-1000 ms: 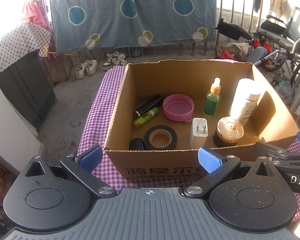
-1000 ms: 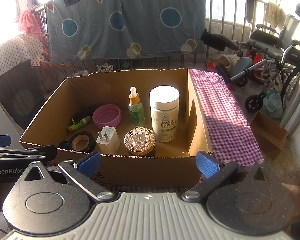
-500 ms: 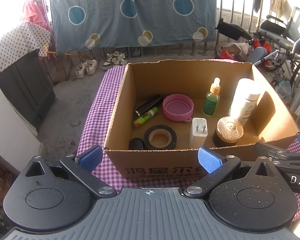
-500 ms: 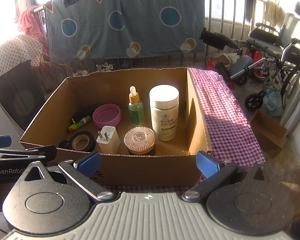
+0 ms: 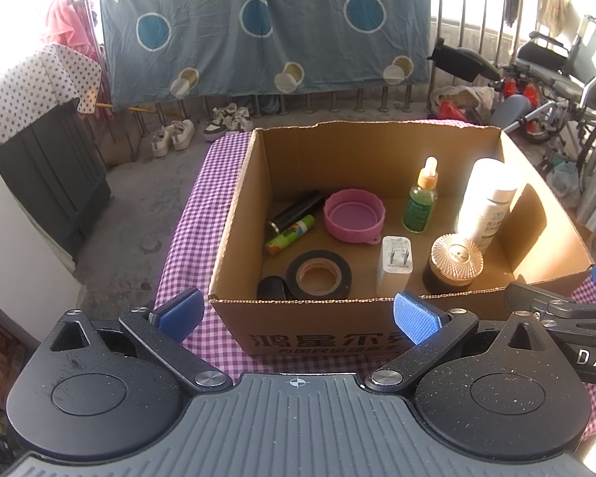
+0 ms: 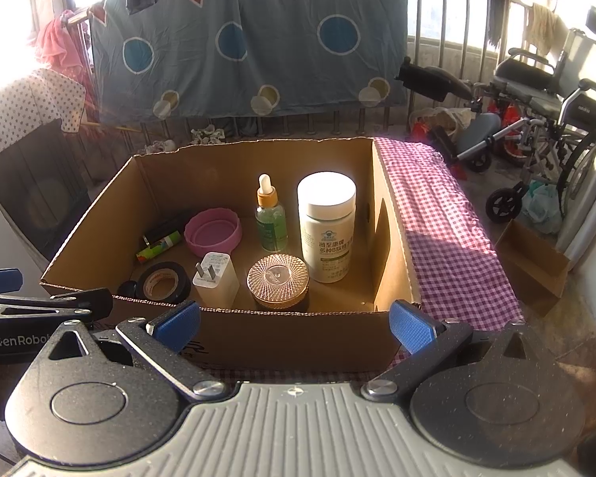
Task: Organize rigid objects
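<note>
An open cardboard box (image 5: 234,234) (image 6: 393,246) stands on a purple checked tablecloth (image 5: 186,234). Inside are a tall white bottle (image 5: 488,202) (image 6: 327,226), a green dropper bottle (image 5: 420,202) (image 6: 271,218), a pink bowl (image 5: 353,220) (image 6: 212,232), a white charger plug (image 5: 395,264) (image 6: 214,278), a gold-lidded jar (image 5: 455,262) (image 6: 278,280), a black tape roll (image 5: 319,274) (image 6: 163,284), a green tube (image 5: 290,234) and a black cylinder (image 5: 296,210). My left gripper (image 5: 296,314) and right gripper (image 6: 294,324) hang open before the box's near wall, both holding nothing.
A blue patterned sheet (image 5: 266,28) hangs on the railing behind. A wheelchair (image 6: 544,91) and other clutter stand at the right, a small cardboard box (image 6: 532,266) on the floor beside the table. Shoes (image 5: 175,135) lie on the floor at the left.
</note>
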